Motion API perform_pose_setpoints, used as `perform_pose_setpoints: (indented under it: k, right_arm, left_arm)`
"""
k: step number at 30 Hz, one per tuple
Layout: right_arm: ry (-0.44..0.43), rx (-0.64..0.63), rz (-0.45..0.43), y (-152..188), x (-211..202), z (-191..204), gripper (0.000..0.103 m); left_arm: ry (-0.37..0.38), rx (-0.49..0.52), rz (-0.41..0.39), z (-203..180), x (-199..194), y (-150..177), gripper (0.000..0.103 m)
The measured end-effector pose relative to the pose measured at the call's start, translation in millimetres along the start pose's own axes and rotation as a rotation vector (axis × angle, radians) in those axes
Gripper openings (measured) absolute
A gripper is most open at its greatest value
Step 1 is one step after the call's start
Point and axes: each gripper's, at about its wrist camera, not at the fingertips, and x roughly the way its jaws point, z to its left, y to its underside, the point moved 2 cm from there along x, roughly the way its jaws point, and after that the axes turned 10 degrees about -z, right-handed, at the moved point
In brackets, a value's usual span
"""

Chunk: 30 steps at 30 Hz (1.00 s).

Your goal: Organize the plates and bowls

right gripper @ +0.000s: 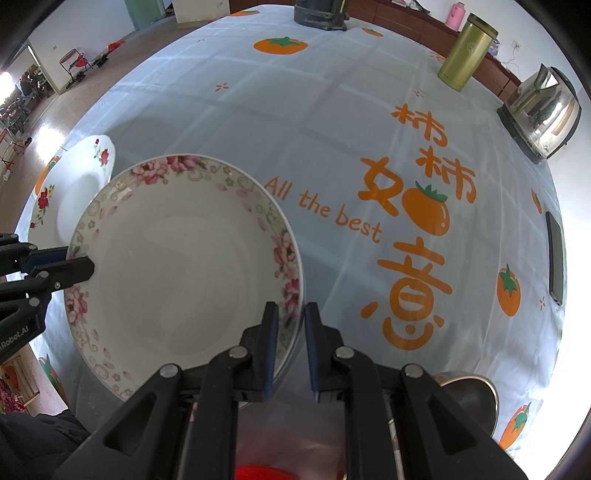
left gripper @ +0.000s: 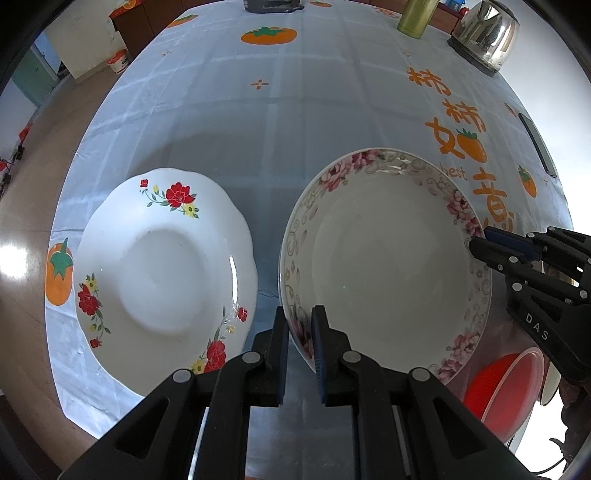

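persimmon tablecloth [left gripper: 258, 122], both grippers on pink-flowered plate [left gripper: 388, 258]

Looks like a home dining room. Round table under a pale blue plastic tablecloth [right gripper: 295, 122] printed with orange persimmons. Shiny steel electric kettle [right gripper: 543, 110], olive-green cylindrical flask [right gripper: 465, 55], black phone [right gripper: 555, 258] lying flat. Glossy tiled floor [right gripper: 40, 129], brown wooden cabinets [right gripper: 406, 22] along far wall, folding chair [right gripper: 75, 62] in the back.

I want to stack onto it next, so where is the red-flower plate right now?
The red-flower plate lies flat on the tablecloth, left of the pink-flower plate in the left wrist view, close beside it.
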Motion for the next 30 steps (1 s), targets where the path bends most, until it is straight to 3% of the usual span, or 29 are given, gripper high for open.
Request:
perform_pose_setpoints:
  k: [30]
  right_arm:
    - [0.012, -0.014, 0.003, 0.7, 2.2, 1.4, 0.014]
  left_arm:
    - [-0.028, 0.009, -0.039, -1.9, -0.8, 3.3, 0.014]
